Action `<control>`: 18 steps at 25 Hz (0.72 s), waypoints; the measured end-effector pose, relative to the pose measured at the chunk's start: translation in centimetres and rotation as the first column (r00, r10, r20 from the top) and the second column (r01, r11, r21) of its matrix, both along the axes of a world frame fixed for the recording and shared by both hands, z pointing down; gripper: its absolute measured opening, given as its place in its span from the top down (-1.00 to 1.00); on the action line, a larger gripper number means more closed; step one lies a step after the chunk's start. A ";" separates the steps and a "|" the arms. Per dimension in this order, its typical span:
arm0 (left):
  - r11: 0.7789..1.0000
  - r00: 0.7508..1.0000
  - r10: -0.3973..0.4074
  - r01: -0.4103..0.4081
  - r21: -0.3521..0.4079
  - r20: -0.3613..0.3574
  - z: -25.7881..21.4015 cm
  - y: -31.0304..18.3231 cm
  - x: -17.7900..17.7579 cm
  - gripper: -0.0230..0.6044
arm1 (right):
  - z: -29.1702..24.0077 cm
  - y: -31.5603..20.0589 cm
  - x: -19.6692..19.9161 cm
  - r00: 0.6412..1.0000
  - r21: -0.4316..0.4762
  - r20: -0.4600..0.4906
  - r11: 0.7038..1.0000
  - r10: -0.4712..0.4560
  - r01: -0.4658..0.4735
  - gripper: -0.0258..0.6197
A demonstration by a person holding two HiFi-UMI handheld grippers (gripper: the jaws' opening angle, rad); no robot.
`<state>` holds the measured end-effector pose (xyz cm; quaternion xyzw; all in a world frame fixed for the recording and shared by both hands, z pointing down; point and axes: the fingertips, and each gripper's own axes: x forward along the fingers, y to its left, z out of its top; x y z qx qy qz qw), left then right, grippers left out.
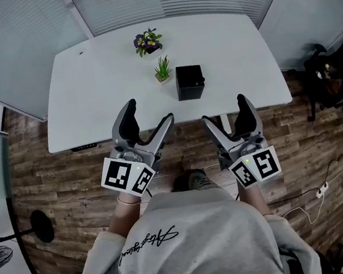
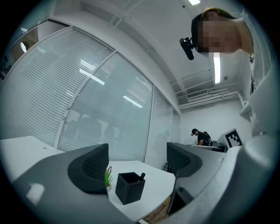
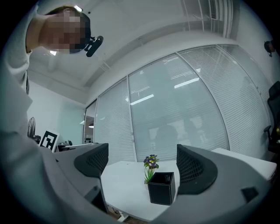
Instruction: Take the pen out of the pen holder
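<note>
The pen (image 2: 141, 176) stands in the black square pen holder (image 1: 189, 82) with its long axis near upright. It leans a little against the holder's wall on the side nearer the right gripper (image 1: 223, 109), with its dark top poking just past the rim. Only that short tip shows. The rest of the barrel is sunk inside the box, and from the head view the pen (image 1: 202, 81) is hardly more than a dark nub on the holder's edge, so I can't tell which end is up. The holder sits on the white table (image 1: 91, 87), ahead of both grippers and well apart from them, about in line with the gap between the two. From the left gripper (image 1: 151, 111) it shows between the jaws but far beyond them, and likewise from the right. Both grippers are held short of the table's near edge, each with its jaws spread wide and nothing in them. Just beside the holder, on the left gripper's side, stands a small green plant (image 1: 162, 69), and farther off a pot of purple flowers (image 1: 147, 41). The table's corners are cut off behind the jaws in both gripper views.
</note>
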<state>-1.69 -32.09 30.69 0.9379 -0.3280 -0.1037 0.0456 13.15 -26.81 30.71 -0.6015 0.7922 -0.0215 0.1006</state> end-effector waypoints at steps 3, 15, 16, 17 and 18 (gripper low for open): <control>1.000 1.000 -0.013 0.013 0.002 -0.001 -0.2 -0.3 0.8 -0.36 | -0.3 -0.4 0.5 1.000 0.004 -0.002 1.000 -0.021 0.021 -0.53; 0.998 0.998 -0.058 0.058 -0.001 0.004 0.0 -1.0 2.7 -0.36 | -0.1 -2.7 2.2 0.996 0.002 -0.024 0.996 -0.091 0.092 -0.51; 0.998 0.998 -0.061 0.061 -0.002 0.005 0.1 -1.0 2.7 -0.36 | 0.0 -2.9 2.2 0.995 0.002 -0.029 0.995 -0.097 0.097 -0.50; 0.998 0.998 -0.067 0.067 -0.003 0.007 0.1 -1.0 2.7 -0.36 | 0.1 -3.1 2.2 0.994 0.001 -0.033 0.995 -0.103 0.104 -0.50; 0.997 0.997 -0.072 0.072 -0.004 0.009 0.2 -1.0 2.6 -0.36 | 0.2 -3.4 2.2 0.993 -0.001 -0.038 0.994 -0.110 0.110 -0.50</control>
